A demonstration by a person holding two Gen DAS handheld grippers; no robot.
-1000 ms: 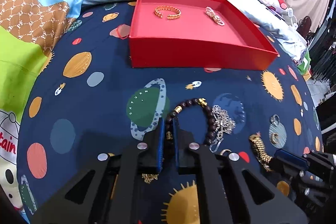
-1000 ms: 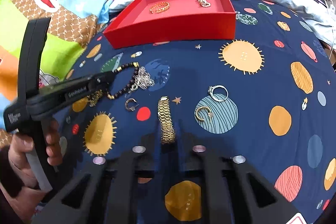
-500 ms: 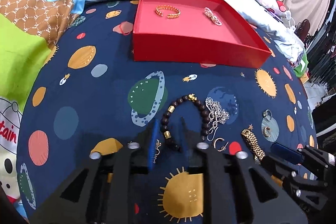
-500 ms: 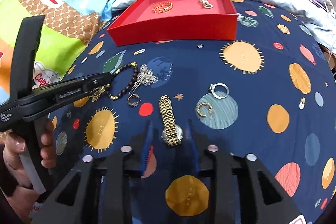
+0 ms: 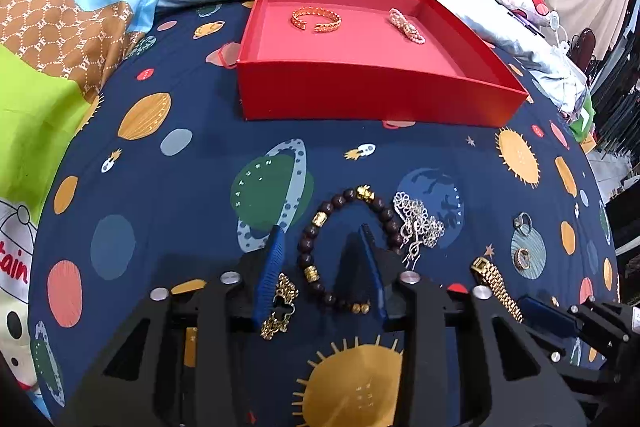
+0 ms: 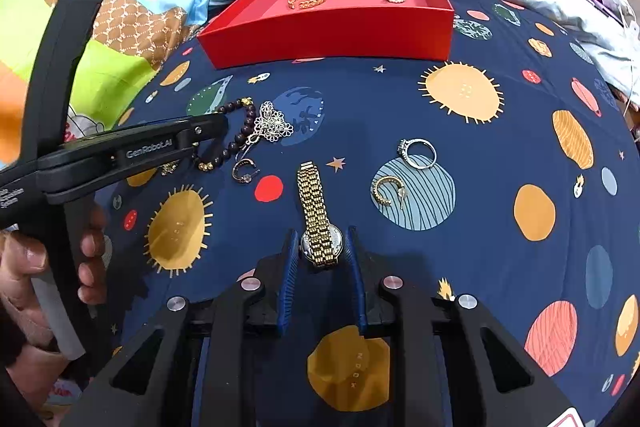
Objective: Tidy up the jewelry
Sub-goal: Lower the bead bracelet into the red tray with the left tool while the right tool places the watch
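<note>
Left hand-held gripper (image 5: 322, 247): spread, straddling bead bracelet (image 5: 344, 247)
Right hand-held gripper (image 6: 322, 247): spread, flanking gold watch (image 6: 318, 219)
Red box (image 5: 360, 99): holding 2 pieces

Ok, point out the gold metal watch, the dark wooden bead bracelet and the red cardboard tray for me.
gold metal watch (image 6: 321, 244), right wrist view, on its case between the open fingers.
dark wooden bead bracelet (image 5: 319, 219), left wrist view, on a gold bead of its left arc.
red cardboard tray (image 5: 360, 99), left wrist view, on its near outer wall.
</note>
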